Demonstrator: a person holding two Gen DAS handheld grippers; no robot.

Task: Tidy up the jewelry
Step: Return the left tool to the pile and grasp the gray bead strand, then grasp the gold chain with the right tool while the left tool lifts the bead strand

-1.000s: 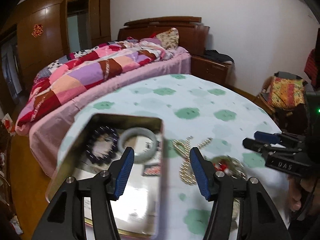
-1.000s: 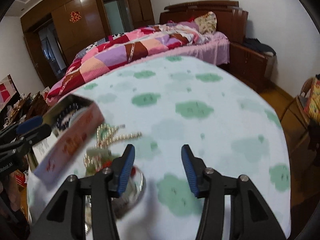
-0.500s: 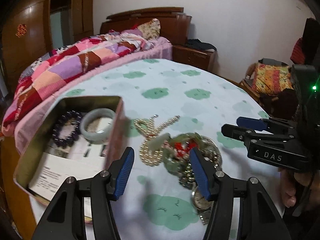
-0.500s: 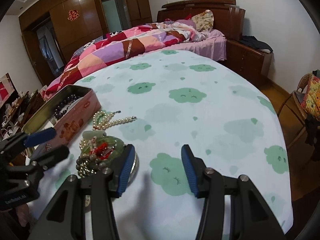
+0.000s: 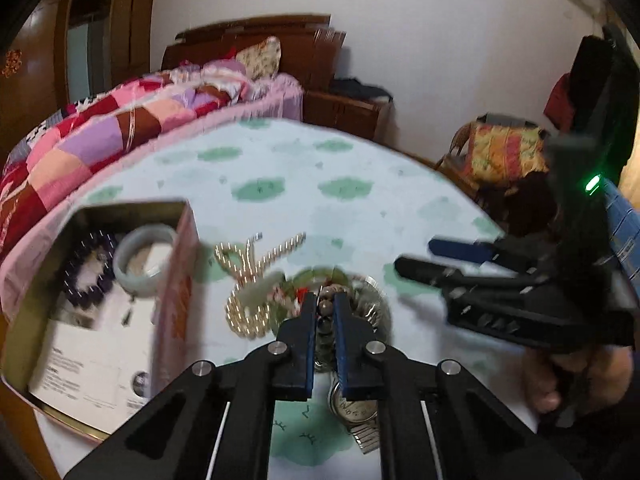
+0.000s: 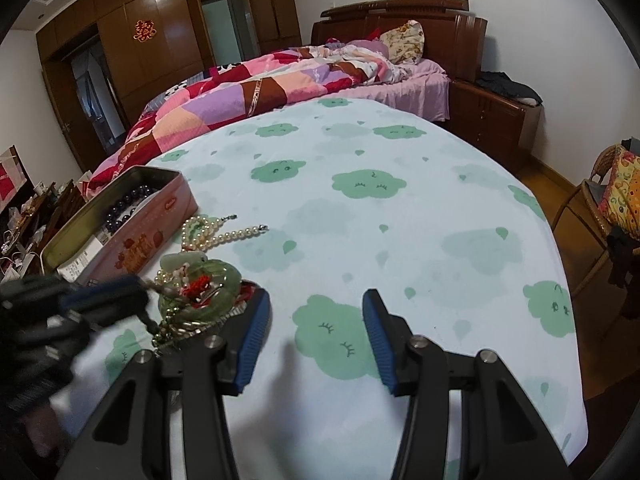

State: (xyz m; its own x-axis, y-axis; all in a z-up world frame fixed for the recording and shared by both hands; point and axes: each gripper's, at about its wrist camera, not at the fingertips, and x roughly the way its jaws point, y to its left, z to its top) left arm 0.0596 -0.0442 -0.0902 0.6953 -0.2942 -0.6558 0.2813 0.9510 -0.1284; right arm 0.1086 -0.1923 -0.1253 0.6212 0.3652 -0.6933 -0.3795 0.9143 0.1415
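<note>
A heap of jewelry (image 6: 200,284) lies on the cloud-print tablecloth (image 6: 400,240): green jade pieces, red cord, a pearl necklace (image 5: 248,264) and a wristwatch (image 5: 354,404). My left gripper (image 5: 325,300) reaches into the heap. Its jaws are closing, nearly together, with a strand of grey beads (image 5: 326,312) pinched between the pads. To the left stands an open tin (image 5: 176,208) holding a dark bead bracelet (image 5: 86,268) and a pale jade bangle (image 5: 144,260). My right gripper (image 6: 316,332) hovers open and empty just right of the heap.
A bed with a patchwork quilt (image 6: 260,84) runs along the table's far side. A wicker chair with a bright cushion (image 6: 620,196) stands to the right. A printed paper (image 5: 92,352) lines the tin. A hand (image 5: 560,380) grips the right tool.
My left gripper has swung right, from over the tin to the jewelry heap, and its jaws have gone from wide apart to pinching the beads. The right gripper has stayed put.
</note>
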